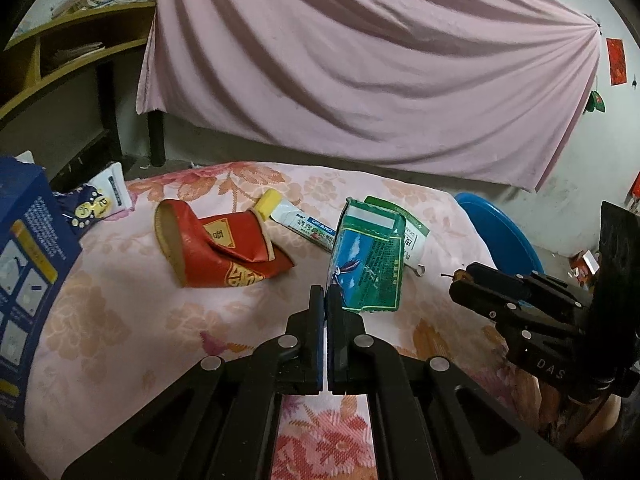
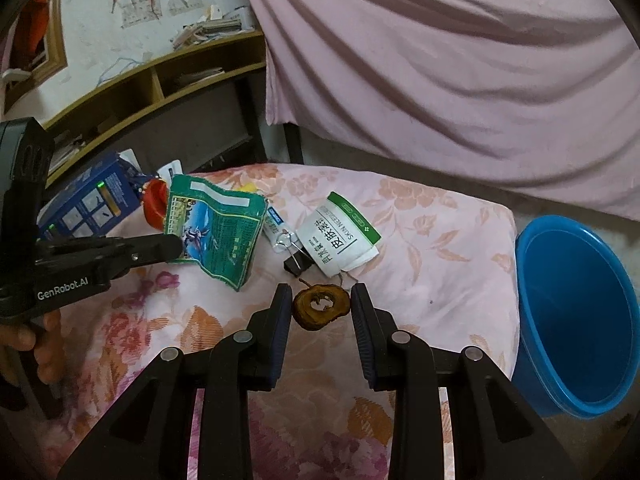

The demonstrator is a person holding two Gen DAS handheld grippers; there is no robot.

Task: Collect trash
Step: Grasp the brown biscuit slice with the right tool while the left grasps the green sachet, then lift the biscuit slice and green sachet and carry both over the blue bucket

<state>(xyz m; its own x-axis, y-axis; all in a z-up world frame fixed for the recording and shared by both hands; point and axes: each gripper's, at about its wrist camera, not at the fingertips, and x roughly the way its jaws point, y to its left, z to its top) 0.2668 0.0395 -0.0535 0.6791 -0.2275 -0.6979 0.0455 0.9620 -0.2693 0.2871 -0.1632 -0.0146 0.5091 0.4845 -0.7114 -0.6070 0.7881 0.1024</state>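
Note:
My left gripper (image 1: pixel 325 294) is shut on the corner of a green and blue foil packet (image 1: pixel 368 256), which stands tilted up off the floral cloth; it also shows in the right wrist view (image 2: pixel 218 232). My right gripper (image 2: pixel 321 294) is open, its fingers on either side of a brown dried fruit core (image 2: pixel 320 307) lying on the cloth. A crushed red paper cup (image 1: pixel 216 246), a tube with a yellow cap (image 1: pixel 296 220) and a white and green box (image 2: pixel 344 236) lie beyond. A blue bucket (image 2: pixel 576 320) stands at the right.
A blue carton (image 1: pixel 28 264) stands at the left edge of the cloth-covered surface (image 1: pixel 120 320). A black binder clip (image 2: pixel 296 262) lies by the white box. A pink sheet (image 1: pixel 360 60) hangs behind. A wooden shelf (image 2: pixel 160 80) is at the back left.

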